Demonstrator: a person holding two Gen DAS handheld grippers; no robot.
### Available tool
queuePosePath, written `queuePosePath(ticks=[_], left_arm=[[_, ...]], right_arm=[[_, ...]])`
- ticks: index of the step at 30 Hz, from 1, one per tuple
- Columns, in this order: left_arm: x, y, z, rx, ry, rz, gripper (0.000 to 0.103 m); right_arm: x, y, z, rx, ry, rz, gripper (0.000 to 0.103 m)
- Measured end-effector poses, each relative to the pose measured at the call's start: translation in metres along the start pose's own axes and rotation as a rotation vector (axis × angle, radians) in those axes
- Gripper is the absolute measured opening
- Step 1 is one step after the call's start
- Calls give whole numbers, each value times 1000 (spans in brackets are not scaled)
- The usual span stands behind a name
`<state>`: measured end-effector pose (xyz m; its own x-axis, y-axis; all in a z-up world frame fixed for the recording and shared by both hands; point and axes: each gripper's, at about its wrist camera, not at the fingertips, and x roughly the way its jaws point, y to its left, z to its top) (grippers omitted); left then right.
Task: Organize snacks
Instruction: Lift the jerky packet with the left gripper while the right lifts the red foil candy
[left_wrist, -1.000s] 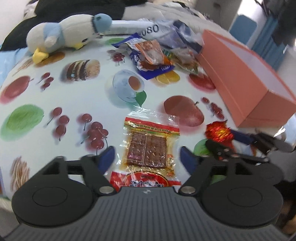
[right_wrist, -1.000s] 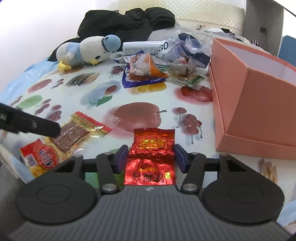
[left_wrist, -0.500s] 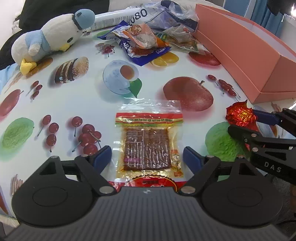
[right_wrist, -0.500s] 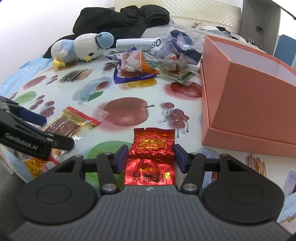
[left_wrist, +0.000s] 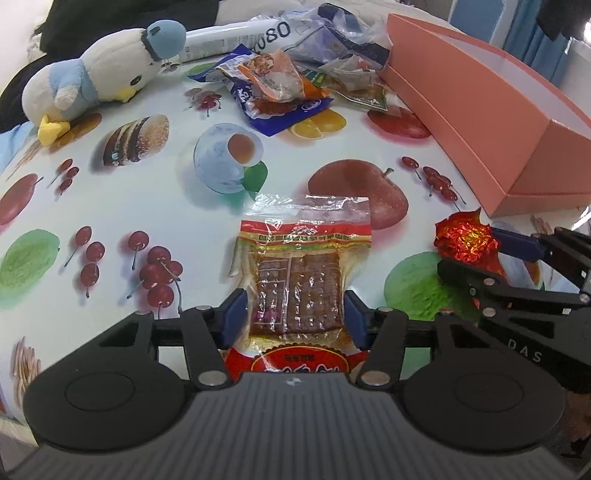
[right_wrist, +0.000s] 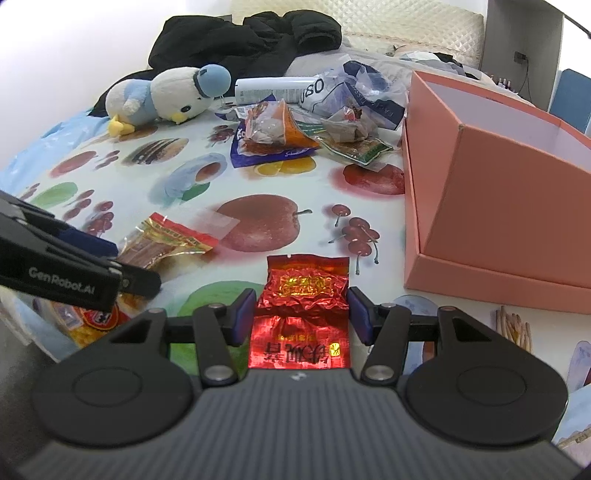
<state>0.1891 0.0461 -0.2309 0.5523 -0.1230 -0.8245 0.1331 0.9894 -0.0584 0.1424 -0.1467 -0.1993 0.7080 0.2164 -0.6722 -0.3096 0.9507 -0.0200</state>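
Left gripper (left_wrist: 295, 317) has its blue pads pinched in on both sides of a clear pack of brown jerky (left_wrist: 301, 280), which lies flat on the fruit-print tablecloth (left_wrist: 110, 206). Right gripper (right_wrist: 301, 314) is clamped the same way on a crinkly red foil packet (right_wrist: 303, 314), and in the left view that packet looks lifted a bit off the cloth. Taking the salmon-pink box (right_wrist: 491, 206) as the landmark: the foil packet sits just off its near corner, the jerky pack further away on the same side, and the loose pile of snack bags (right_wrist: 295, 125) is by the box's far end. A plush penguin (right_wrist: 166, 99) lies beyond that pile, away from the box.
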Motion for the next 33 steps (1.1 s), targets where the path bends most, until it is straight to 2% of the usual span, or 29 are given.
queuePosePath(ticks=[1,2,9,11,16,17,20,23,33], left_arm=[[-2,0,0,-9,-5,2,60],[-4,0,2,-14,-16,3,49],[-10,6,6,-96,-25,-4,45],[-13,6,7,-103,-34,-8,30],[-18,8,9,-138,-44,-9,28],[-19,8,8,-141,-49,-7,21],[-25,9,8,-143,-68,12,19],[-31,11,8,-156,-85,16,12],[-62,13,8,-221,-138,-4,11]], right_arm=[[-1,0,0,2,-2,0,57],[-2,-1,1,5,-4,-1,57],[-10,-7,4,32,-20,-6,56],[-12,-8,5,37,-25,-6,56],[-19,-10,6,42,-37,-9,56],[-19,-10,6,43,-38,-10,56],[-20,-11,6,46,-38,-11,56],[-21,-11,5,47,-40,-11,56],[-36,-11,18,51,-57,-20,56]])
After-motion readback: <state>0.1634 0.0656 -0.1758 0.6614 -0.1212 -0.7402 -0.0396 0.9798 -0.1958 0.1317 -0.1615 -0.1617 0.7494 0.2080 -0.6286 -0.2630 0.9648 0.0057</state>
